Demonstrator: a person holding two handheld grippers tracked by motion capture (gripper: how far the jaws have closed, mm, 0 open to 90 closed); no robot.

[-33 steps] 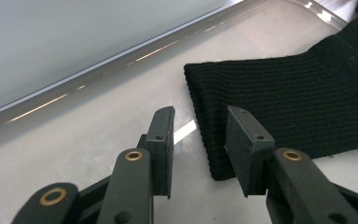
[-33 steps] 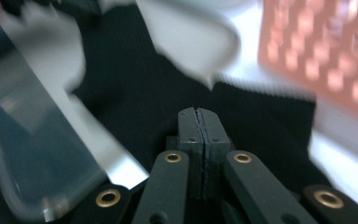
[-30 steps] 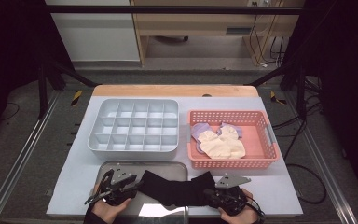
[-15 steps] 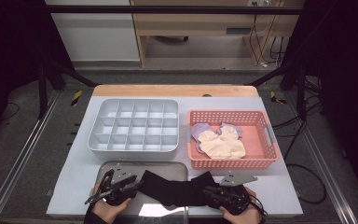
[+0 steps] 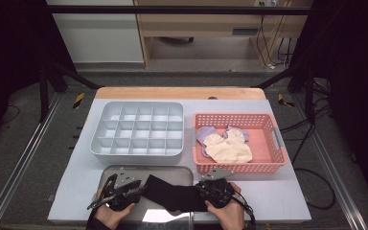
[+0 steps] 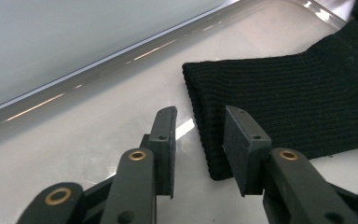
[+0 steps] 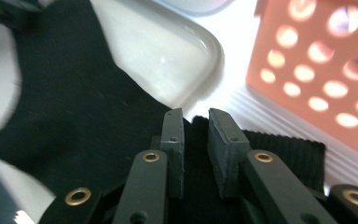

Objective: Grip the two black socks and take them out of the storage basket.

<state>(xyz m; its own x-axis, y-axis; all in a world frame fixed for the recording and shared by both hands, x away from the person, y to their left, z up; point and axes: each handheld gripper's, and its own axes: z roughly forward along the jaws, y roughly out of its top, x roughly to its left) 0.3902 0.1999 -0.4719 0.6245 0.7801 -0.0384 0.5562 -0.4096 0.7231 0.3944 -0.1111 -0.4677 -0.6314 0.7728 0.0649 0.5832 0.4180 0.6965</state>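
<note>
**Black sock down on the tray, both grippers loosened**

Compared with a second ago, little has moved: the black sock (image 5: 175, 194) lies stretched across the metal tray (image 5: 124, 170) at the bottom centre of the high view, its right end spilling past the tray rim toward the pink basket (image 5: 273, 143). The left gripper (image 6: 198, 135) stands with jaws parted, the sock's ribbed cuff edge lying between them, not pinched. The right gripper (image 7: 196, 135) has its jaws slightly apart over the sock's other end; I cannot tell whether they pinch it. Judging by this, the laying-out looks finished. Both hands sit low at the frame's bottom edge, grippers pointing inward toward each other.
</note>
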